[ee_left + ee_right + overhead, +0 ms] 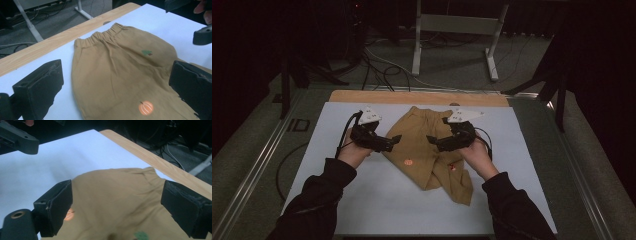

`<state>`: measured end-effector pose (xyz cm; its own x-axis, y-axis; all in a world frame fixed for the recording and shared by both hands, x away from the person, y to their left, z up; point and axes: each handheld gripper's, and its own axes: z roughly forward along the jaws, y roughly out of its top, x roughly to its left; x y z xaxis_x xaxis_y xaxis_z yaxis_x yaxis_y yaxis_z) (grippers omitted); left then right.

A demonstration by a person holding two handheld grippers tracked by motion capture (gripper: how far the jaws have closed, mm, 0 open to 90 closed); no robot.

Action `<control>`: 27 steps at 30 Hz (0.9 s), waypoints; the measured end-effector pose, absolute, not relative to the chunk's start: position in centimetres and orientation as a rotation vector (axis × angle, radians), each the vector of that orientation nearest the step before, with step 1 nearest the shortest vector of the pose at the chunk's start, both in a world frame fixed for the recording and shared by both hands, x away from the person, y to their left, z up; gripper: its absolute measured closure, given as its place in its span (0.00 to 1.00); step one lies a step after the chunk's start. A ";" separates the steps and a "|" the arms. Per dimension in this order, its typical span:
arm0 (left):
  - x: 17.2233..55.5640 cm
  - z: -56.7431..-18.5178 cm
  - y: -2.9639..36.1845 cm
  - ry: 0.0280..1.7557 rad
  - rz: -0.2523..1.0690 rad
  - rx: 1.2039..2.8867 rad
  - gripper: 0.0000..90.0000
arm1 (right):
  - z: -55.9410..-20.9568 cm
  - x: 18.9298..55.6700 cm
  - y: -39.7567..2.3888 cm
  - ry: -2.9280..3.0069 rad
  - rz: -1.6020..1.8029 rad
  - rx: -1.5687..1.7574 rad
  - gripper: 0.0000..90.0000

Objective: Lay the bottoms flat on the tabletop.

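White-topped bench (362,200) with wooden far edge. Tan trousers (424,145) lying flat mid-bench, elastic waistband at far side, pumpkin print (145,108) on one leg. Left gripper (393,142) and right gripper (435,142) above trousers, fingers (40,87) spread, holding nothing.

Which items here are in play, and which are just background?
In play: tan elastic-waist shorts with orange pumpkin print; left gripper, open; right gripper, open; white mat.

Background: wooden table edge; grey metal stand; black floor cables.

Trousers (424,145) on sheet (332,150), btwn claws.
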<state>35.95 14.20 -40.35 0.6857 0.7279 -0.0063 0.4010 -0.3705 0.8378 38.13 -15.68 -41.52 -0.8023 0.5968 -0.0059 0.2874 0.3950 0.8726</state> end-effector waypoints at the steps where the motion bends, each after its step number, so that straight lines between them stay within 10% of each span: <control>1: 35.3 -40.2 14.4 0.859 0.456 2.003 0.01 | -41.6 37.9 -15.4 2.344 1.379 0.752 0.12; 27: 25.9 -44.3 18.3 0.886 0.494 1.953 0.01 | -45.4 33.5 -7.8 2.589 1.363 0.581 0.13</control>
